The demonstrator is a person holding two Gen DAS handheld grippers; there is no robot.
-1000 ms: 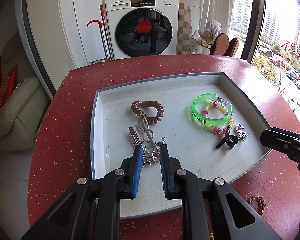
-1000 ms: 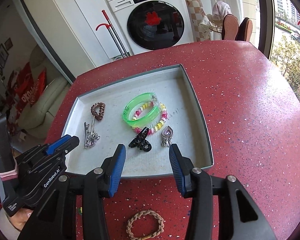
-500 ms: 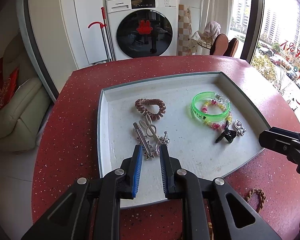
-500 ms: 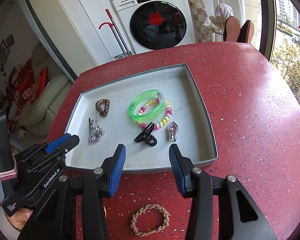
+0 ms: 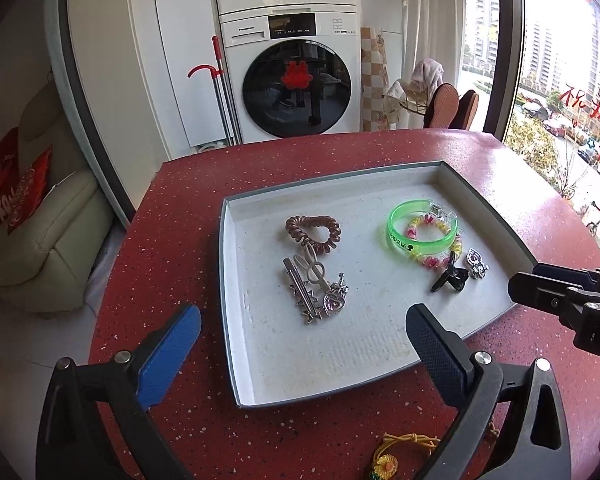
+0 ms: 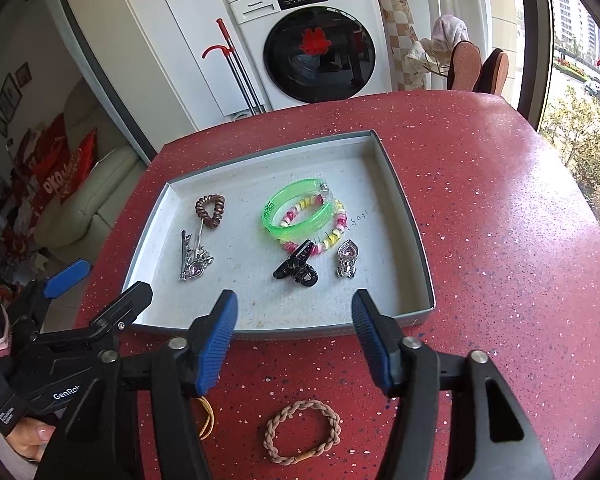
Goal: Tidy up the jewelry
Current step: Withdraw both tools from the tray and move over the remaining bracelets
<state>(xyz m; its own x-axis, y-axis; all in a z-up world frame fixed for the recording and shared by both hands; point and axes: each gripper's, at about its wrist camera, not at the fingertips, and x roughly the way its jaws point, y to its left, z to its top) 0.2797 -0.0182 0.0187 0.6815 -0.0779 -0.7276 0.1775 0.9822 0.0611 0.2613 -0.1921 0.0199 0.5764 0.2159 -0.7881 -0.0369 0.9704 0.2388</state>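
tray [image 5: 236, 360]: 2 bracelets, 1 coil tie [image 5: 313, 234], 1 black clip [image 6: 296, 270] | table near edge: 1 braided tie [image 6: 302, 431] | left gripper [image 5: 300, 344], right gripper [image 6: 294, 326]: jaws opening, empty

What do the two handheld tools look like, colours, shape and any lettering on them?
Both are black plastic two-finger clamps. The left tool and the right tool each carry ribbed blue pads on the inner faces of the fingers, with silver round pivot bolts behind them. In the right wrist view, the left tool's body shows white lettering beginning "GenRob". No cables show.
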